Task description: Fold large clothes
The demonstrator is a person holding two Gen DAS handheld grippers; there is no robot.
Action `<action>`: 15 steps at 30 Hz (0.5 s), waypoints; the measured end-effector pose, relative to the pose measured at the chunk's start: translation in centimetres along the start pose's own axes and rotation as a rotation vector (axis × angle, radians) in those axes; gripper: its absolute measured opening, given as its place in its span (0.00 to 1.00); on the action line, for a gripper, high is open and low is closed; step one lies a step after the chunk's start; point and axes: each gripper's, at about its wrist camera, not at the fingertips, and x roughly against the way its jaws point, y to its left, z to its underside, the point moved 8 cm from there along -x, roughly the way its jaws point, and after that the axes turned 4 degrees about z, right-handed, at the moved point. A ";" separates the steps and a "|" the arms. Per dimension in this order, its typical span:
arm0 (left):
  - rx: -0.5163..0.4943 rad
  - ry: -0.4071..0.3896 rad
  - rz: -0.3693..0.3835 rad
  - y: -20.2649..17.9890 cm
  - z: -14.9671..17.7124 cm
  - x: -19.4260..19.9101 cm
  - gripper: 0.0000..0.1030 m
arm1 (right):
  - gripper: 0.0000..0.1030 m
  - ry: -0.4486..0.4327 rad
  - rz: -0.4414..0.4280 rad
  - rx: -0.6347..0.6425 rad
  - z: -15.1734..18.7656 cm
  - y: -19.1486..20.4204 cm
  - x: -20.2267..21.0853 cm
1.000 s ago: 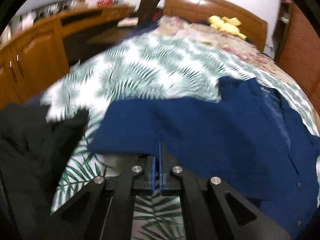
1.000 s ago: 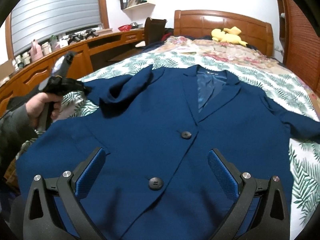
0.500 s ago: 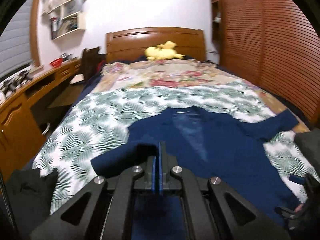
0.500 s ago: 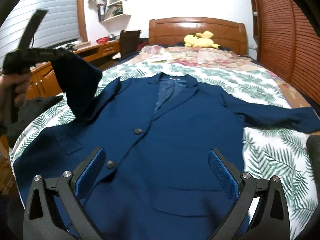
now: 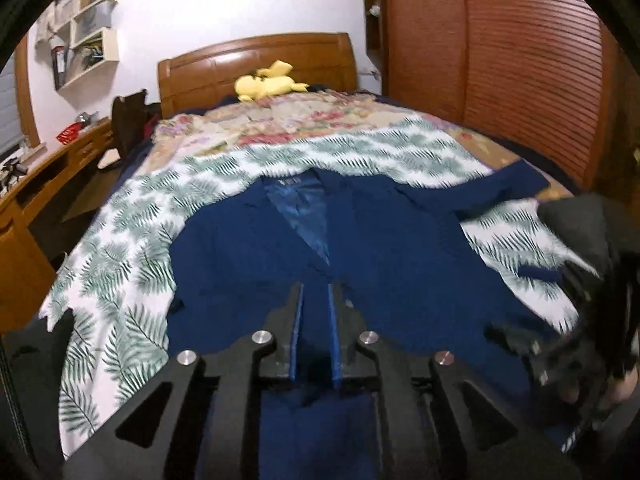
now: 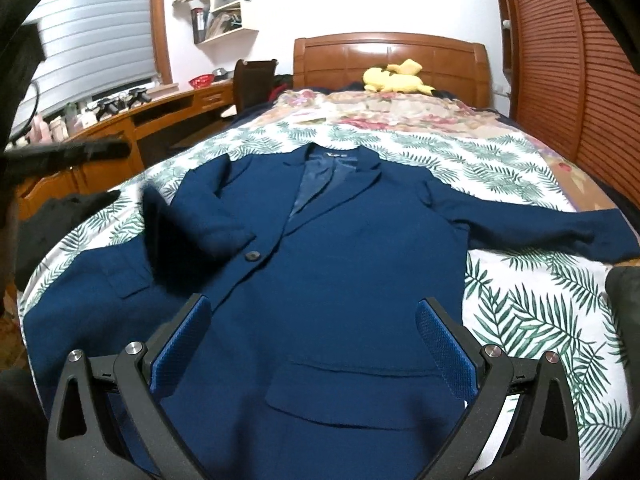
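A navy blue blazer (image 6: pixel 340 248) lies face up on the leaf-print bedspread (image 6: pixel 532 312), collar toward the headboard. Its left sleeve (image 6: pixel 192 220) is folded in across the chest; its right sleeve (image 6: pixel 552 232) stretches out to the right. In the left wrist view the blazer (image 5: pixel 380 248) fills the middle. My left gripper (image 5: pixel 316 300) hovers over the blazer front with its jaws slightly apart and nothing between them. My right gripper (image 6: pixel 312 320) is wide open and empty above the lower right pocket flap (image 6: pixel 352 396).
A yellow plush toy (image 6: pixel 396 76) lies by the wooden headboard (image 6: pixel 388 52). A wooden desk (image 6: pixel 132 124) with clutter runs along the left. A slatted wooden wardrobe (image 6: pixel 568 60) stands on the right. Dark clothing (image 6: pixel 60 216) lies at the bed's left edge.
My left gripper carried the left sleeve across the blazer's chest, then opened a little and let it go. The sleeve now lies folded on the front. My right gripper stayed open.
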 end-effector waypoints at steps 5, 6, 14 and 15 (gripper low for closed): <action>0.040 0.008 0.017 -0.1 2.9 1.1 0.15 | 1.00 0.000 -0.027 0.009 -0.3 1.1 -0.6; 0.046 0.005 0.017 0.1 3.2 1.2 0.16 | 1.00 0.001 -0.036 0.011 -0.4 1.5 -0.7; 0.138 -0.022 -0.039 4.5 8.3 0.9 0.18 | 1.00 0.001 -0.067 0.027 -0.5 3.8 -1.5; 0.157 -0.022 -0.033 4.9 8.6 0.8 0.18 | 1.00 -0.001 -0.077 0.030 -0.5 4.2 -1.5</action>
